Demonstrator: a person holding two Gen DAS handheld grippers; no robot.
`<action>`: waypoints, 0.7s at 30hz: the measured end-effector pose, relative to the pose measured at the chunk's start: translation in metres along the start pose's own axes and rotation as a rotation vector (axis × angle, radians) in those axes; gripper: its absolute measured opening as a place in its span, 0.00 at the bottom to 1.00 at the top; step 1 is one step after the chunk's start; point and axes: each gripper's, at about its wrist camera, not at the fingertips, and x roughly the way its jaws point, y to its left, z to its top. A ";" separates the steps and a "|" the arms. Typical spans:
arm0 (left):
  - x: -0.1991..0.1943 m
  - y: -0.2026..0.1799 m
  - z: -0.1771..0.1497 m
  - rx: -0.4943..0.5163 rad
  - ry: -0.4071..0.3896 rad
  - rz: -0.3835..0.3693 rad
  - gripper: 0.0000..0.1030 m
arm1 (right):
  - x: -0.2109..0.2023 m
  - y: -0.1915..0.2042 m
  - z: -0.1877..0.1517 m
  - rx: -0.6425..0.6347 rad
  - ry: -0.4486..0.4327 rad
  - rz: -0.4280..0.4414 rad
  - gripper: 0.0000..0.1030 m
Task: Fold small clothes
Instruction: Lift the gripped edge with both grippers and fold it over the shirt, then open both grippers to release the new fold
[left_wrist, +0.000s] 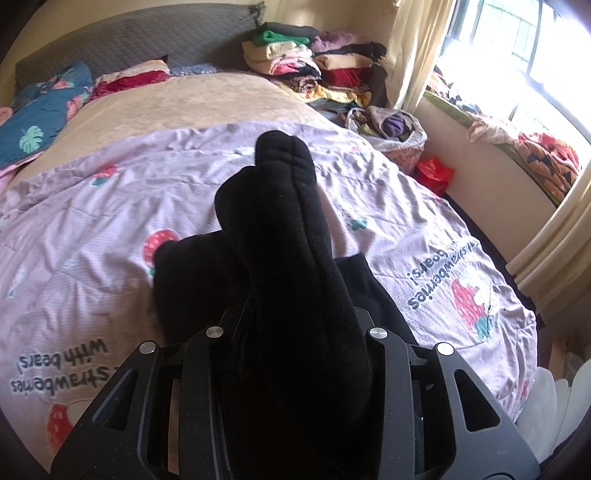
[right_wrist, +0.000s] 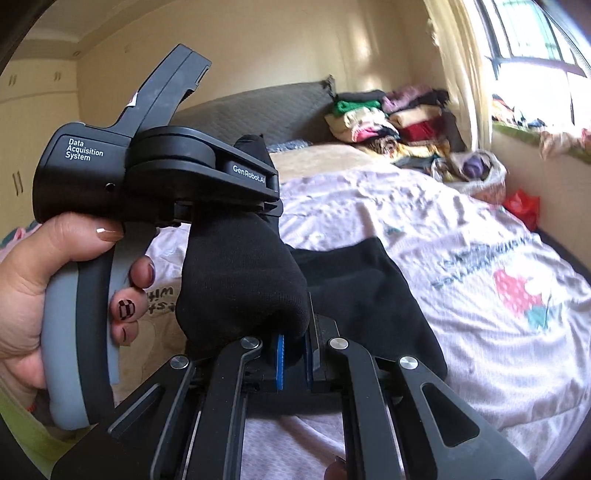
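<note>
A black sock (left_wrist: 280, 206) rises out of my left gripper (left_wrist: 295, 332), which is shut on it; the cloth hides the fingertips. From the right wrist view, a hand (right_wrist: 33, 280) holds the left gripper (right_wrist: 271, 201) at the left. The sock (right_wrist: 240, 266) passes through its jaws and hangs below. My right gripper (right_wrist: 293, 360) is shut on the sock's lower end, its blue pads (right_wrist: 280, 362) pinching the cloth. More black fabric (right_wrist: 373, 295) trails to the right over the pink strawberry quilt (right_wrist: 424, 229). The right gripper does not show in the left wrist view.
Stacks of folded clothes (left_wrist: 314, 66) sit at the head of the bed beside a grey headboard (left_wrist: 147, 40). A blue leaf-print pillow (left_wrist: 40, 110) lies far left. A bag of clothes (left_wrist: 391, 129) and a red bag (left_wrist: 434, 173) sit by the window sill (left_wrist: 535, 147).
</note>
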 end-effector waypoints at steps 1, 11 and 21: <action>0.005 -0.004 0.000 0.006 0.009 0.000 0.27 | 0.002 -0.003 -0.002 0.008 0.008 0.000 0.06; 0.043 -0.025 0.000 0.041 0.087 0.004 0.29 | 0.024 -0.040 -0.010 0.243 0.152 0.070 0.08; 0.065 -0.046 -0.003 0.051 0.124 -0.001 0.42 | 0.033 -0.072 -0.019 0.420 0.230 0.117 0.11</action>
